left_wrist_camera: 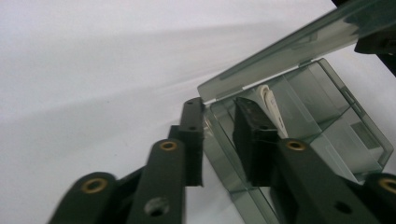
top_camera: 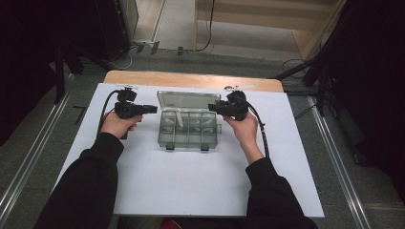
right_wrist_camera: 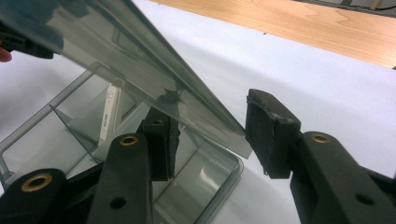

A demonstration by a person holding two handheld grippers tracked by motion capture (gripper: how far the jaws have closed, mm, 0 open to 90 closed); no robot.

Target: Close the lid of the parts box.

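A clear plastic compartment box (top_camera: 188,130) lies mid-table with its lid (top_camera: 188,101) raised toward the far side. A white strip (top_camera: 180,118) stands in one compartment. My left gripper (top_camera: 154,109) points at the box's left end. In the left gripper view its jaws (left_wrist_camera: 218,109) straddle the box's (left_wrist_camera: 327,121) end wall under the lid (left_wrist_camera: 289,51), one outside, one inside near the strip (left_wrist_camera: 271,105), with a gap left. My right gripper (top_camera: 210,107) reaches the lid's right end. Its jaws (right_wrist_camera: 210,112) stand apart, the lid's (right_wrist_camera: 116,42) corner between them.
The box sits on a white board (top_camera: 191,186) that covers a wooden table (top_camera: 191,78). The person's dark sleeves come in from the near edge. Metal rails (top_camera: 28,157), cables and dark stands lie on the floor around the table.
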